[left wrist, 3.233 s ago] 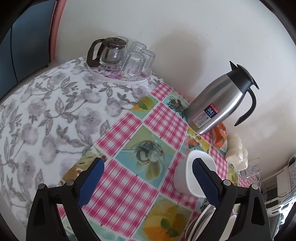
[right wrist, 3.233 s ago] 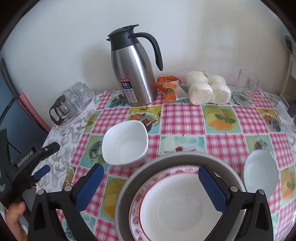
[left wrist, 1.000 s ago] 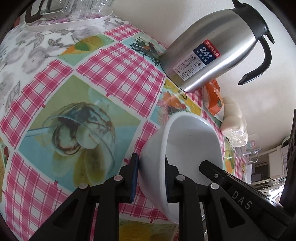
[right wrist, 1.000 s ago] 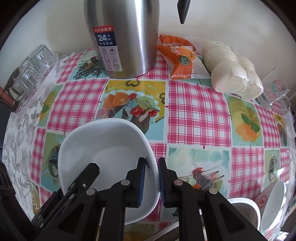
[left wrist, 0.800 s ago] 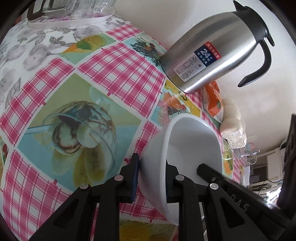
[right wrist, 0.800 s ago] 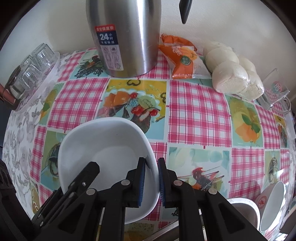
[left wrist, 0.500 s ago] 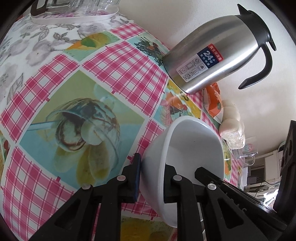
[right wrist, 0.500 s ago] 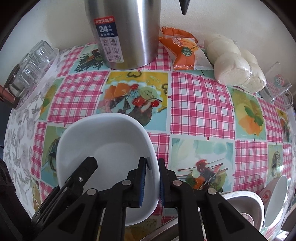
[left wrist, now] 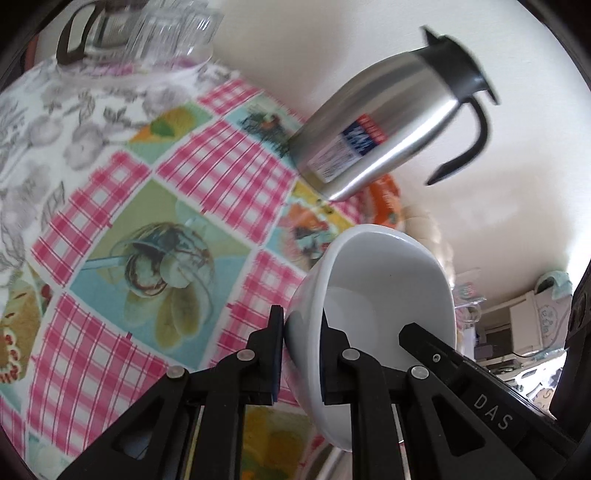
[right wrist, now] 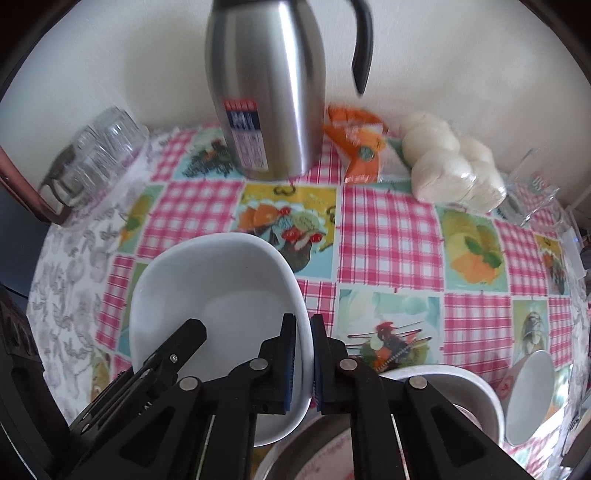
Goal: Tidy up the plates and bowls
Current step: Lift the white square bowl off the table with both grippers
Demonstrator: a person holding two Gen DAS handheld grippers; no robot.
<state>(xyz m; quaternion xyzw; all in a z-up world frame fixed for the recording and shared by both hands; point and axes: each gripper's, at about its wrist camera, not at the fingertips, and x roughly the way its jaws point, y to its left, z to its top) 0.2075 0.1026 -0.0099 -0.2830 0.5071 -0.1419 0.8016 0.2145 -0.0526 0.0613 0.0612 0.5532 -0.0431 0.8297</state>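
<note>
Clearly a two-gripper carry: white squarish bowl (right wrist: 218, 302) pinched on opposite walls, left gripper (left wrist: 302, 360) clamped over the near-left rim, right gripper (right wrist: 303, 363) clamped over the right rim, one pad inside and one outside each time. Jaws nearly together on the thin wall, nothing else between them. Bowl clear of the checked tablecloth (right wrist: 388, 236), tilted, likely on its way to the dish stack at the bottom edge. Double grip probably for steadiness, since a single pinch on a slick rim would let it swing. Left wrist view only: glass teapot (left wrist: 99, 33) with upturned glasses on a tray at the far corner, a room corner with shelving at right, right gripper's finger reaching into the bowl. Right wrist view only: grey basin (right wrist: 295, 443) with a patterned plate inside, a second white bowl (right wrist: 532, 398) lying tipped at right, bag of white buns (right wrist: 454, 166), orange snack packet (right wrist: 362, 147). Steel thermos jug (right wrist: 266, 85) visible in both, upright near the wall.
</note>
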